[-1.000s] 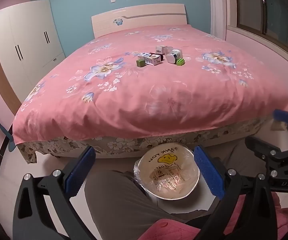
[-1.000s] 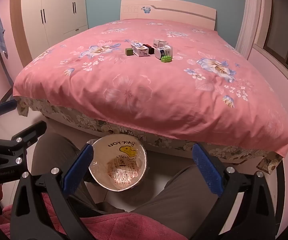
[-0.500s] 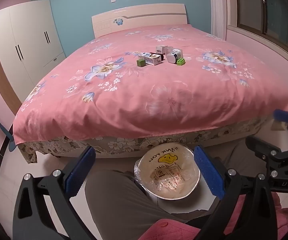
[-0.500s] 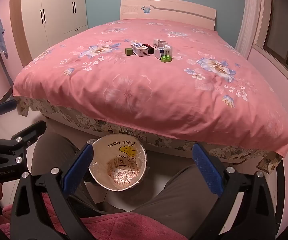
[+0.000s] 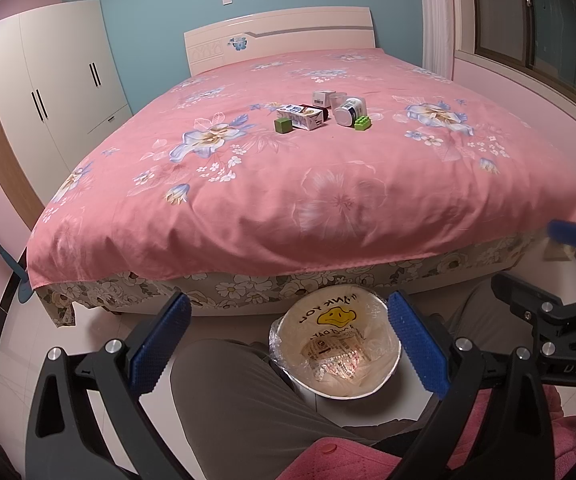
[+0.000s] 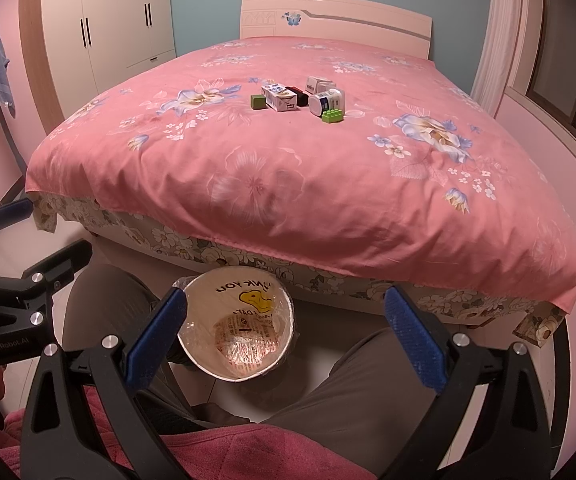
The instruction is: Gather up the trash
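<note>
1. I had both grippers held low at the foot of the bed (image 5: 328, 200), each pointing across the pink floral cover toward the headboard.
2. My left gripper (image 5: 288, 344) had its blue pads spread wide with nothing between them; a grey trouser leg (image 5: 240, 392) lay below it.
3. My right gripper (image 6: 284, 336) was likewise spread wide and held nothing.
4. The trash sat in a small cluster well up the bed, out of reach of both grippers: a green cube (image 5: 283, 125), a printed carton (image 5: 302, 116) lying just beside it, a dark red box (image 6: 298, 95) behind the carton, a small white box (image 5: 324, 98) farther back, a white jar (image 5: 350, 111) on its side, and a green toy brick (image 5: 362, 123) just beside the jar.
5. The bin (image 5: 388, 384) stood on the floor between the knees, close to the bed's edge, lined with a clear bag that showed a yellow smiley print; some crumpled wrapper (image 6: 244, 340) already lay at the bottom.
6. A white wardrobe (image 5: 56, 92) stood along the left wall.
</note>
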Demonstrator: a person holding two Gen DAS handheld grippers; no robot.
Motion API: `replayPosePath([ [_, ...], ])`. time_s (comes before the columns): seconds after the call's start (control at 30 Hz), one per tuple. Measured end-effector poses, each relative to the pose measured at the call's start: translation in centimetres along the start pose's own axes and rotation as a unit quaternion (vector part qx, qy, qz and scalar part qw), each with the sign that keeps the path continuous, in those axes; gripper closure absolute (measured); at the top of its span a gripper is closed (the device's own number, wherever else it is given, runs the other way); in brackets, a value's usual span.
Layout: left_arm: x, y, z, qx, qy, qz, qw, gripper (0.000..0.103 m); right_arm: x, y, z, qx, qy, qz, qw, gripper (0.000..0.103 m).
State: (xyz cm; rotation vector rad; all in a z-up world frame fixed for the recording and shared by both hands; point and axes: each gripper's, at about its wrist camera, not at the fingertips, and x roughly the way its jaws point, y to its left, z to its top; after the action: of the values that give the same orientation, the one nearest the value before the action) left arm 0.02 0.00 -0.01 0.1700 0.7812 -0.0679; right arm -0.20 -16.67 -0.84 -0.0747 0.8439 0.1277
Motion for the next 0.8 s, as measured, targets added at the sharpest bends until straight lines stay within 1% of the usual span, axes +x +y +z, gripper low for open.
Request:
replayPosePath([
  [0.8, 0.02, -0.02, 0.00, 0.001, 0.000, 0.000, 1.0000, 0.003, -0.07, -0.05, 0.28, 0.000, 0.000, 0.000, 1.000, 0.007],
])
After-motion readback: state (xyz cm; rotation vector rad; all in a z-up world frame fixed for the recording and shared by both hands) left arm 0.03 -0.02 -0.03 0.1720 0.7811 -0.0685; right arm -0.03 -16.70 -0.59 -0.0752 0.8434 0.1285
